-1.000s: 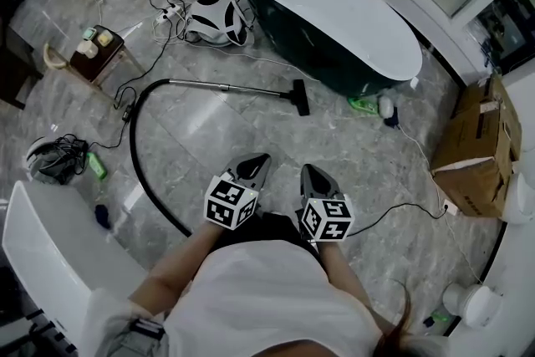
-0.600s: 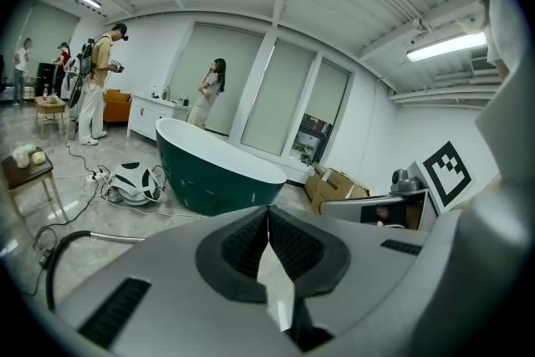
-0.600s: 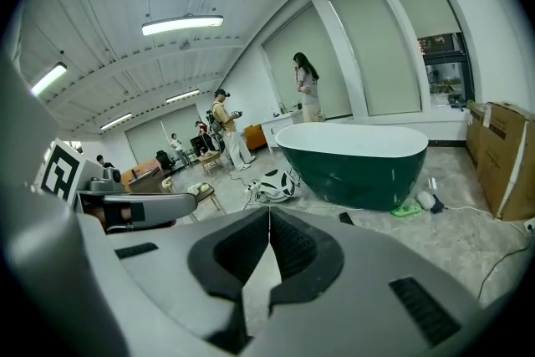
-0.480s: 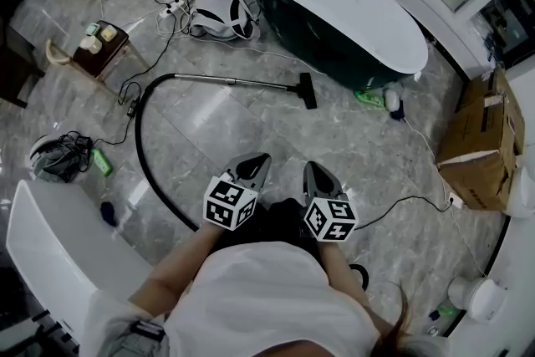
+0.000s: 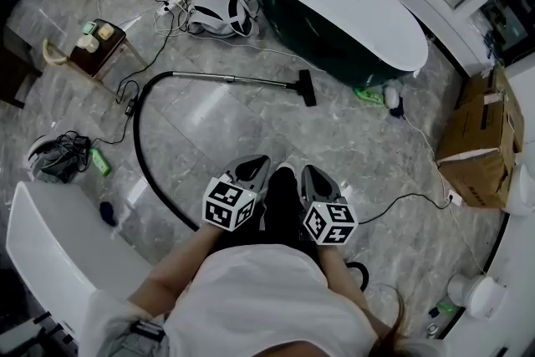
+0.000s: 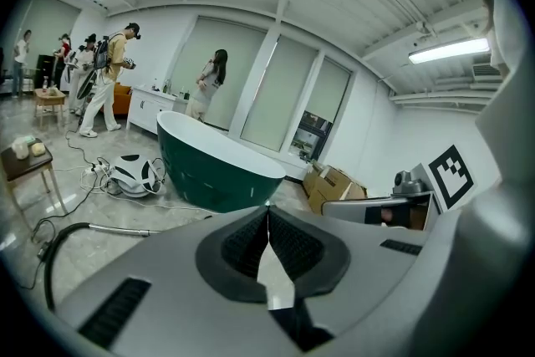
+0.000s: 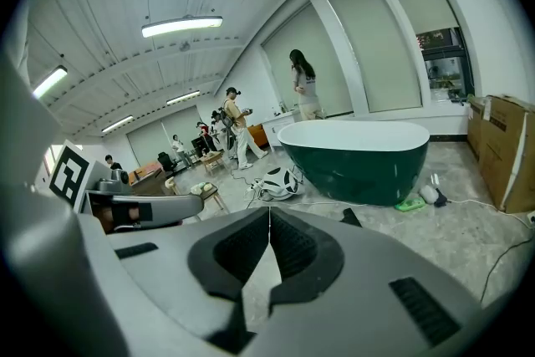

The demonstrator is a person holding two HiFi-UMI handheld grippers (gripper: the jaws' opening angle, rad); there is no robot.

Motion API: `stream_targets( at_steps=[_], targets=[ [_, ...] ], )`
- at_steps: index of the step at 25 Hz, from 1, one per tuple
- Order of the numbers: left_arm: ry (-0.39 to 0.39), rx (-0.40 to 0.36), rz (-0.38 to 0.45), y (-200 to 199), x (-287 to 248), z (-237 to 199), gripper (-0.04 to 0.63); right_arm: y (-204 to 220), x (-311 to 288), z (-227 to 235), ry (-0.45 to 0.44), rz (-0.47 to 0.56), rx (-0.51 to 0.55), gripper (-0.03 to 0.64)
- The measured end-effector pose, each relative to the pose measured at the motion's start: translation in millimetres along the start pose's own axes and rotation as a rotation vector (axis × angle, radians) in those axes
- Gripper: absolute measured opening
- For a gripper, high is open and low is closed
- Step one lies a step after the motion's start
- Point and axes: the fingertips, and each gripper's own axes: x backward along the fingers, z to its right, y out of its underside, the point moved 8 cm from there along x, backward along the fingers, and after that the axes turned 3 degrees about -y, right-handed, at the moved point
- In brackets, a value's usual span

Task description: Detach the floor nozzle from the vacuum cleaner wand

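The black floor nozzle [image 5: 308, 88] lies on the grey marble floor at the end of the thin metal wand [image 5: 234, 79], next to the bathtub. A black hose [image 5: 144, 155] curves from the wand back toward me. My left gripper [image 5: 261, 161] and right gripper [image 5: 308, 171] are held side by side near my body, well short of the nozzle, both shut with nothing between the jaws. The right gripper view shows the nozzle [image 7: 350, 217] just past my shut jaws [image 7: 269, 211]. In the left gripper view the wand [image 6: 125, 229] lies left of the shut jaws [image 6: 267, 206].
A dark green bathtub [image 5: 334, 4] with a white rim stands beyond the nozzle. The white vacuum body [image 5: 217, 14] and cables lie behind the wand. A cardboard box [image 5: 481, 142] sits right, a small wooden table [image 5: 96, 46] left, a white bench [image 5: 58, 255] near left. Several people stand far off.
The view has advanced slightly toward the vacuum; a shoe now shows between the two grippers. Both grippers stay shut and side by side.
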Motion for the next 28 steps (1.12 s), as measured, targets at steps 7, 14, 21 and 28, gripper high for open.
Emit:
stream_targets(
  at_steps=[7, 14, 21, 28],
  targets=[
    [-0.017, 0.026, 0.012, -22, -31, -11, 0.009, -28, -26, 29, -0.006, -0.005, -0.021, 0.015],
    [-0.043, 0.040, 0.026, -46, -73, -16, 0.009, -57, -57, 62, -0.038, -0.029, -0.024, 0.015],
    [-0.070, 0.044, 0.015, -58, -101, -25, 0.009, -77, -85, 85, -0.065, -0.038, -0.031, 0.015],
    [-0.108, 0.051, 0.012, -68, -122, -31, 0.009, -89, -104, 104, -0.089, -0.053, -0.045, 0.015]
  ],
)
